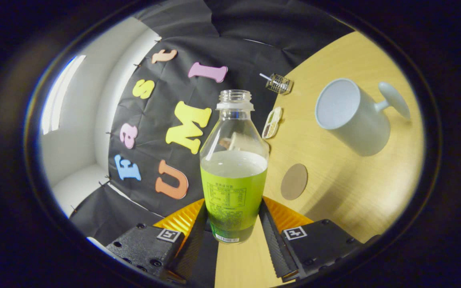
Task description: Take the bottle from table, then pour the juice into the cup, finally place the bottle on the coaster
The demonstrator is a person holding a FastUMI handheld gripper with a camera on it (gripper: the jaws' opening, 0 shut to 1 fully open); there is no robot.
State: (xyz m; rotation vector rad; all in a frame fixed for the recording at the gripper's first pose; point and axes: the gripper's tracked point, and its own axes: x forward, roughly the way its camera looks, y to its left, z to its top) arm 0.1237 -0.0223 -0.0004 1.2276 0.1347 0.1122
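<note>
The gripper has its jaws closed in on the lower body of the bottle, one finger pressing against each side of the green label, so the bottle is clamped between them. The bottle has no cap on its clear neck, and pale juice fills it to about the top edge of the label, with the clear shoulder above that level. Its base shows between the fingers, but I cannot tell whether it touches the wooden bench or hangs just above it. The whole scene appears tilted, with the bench sloping away on one side of the bottle and the black cloth wall on the other. Just beyond the fingers, close beside the bottle on the bench, lies the round brown coaster, flat and bare. Farther out on the bench, well apart from the coaster, stands the white cup, its open mouth turned towards the camera and its handle pointing away from the bottle; nothing can be made out inside it. Between the bottle's neck and the cup, near the cloth wall, lies a small oval thing with pale markings, and beyond it a small clear glass item with a thin stem, too small to identify.
</note>
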